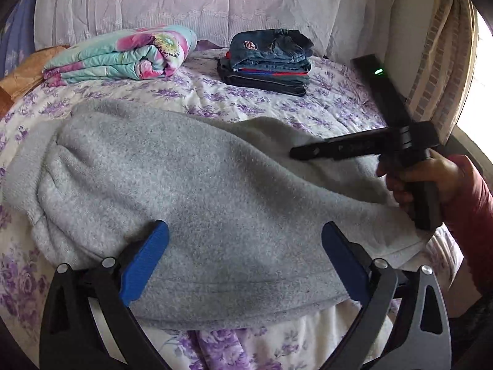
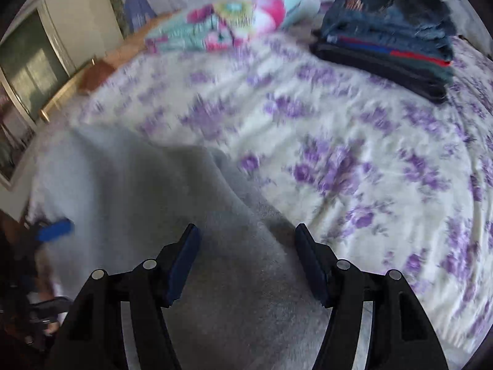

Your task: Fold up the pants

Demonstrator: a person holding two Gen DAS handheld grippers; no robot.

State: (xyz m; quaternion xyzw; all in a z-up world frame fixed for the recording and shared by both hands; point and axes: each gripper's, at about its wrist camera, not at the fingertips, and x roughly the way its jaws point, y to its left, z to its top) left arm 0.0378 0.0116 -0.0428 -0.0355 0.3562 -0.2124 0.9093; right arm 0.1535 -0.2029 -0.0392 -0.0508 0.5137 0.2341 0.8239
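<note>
Both tools hang open and empty: left tool (image 1: 245, 259) straddling the grey pants (image 1: 185, 185), right tool (image 2: 246, 259) poised above them to fold.

No text, label, brand, number or sign can be read in either view. The only mark of the kind is a small red and white patch on the top jeans (image 1: 271, 46) of the stack (image 1: 266, 67) at about 12 o'clock in the left wrist view; its characters are too small to make out. In the right wrist view the same patch sits on the jeans (image 2: 388, 9) at about 1 o'clock, blurred into orange streaks.
</note>
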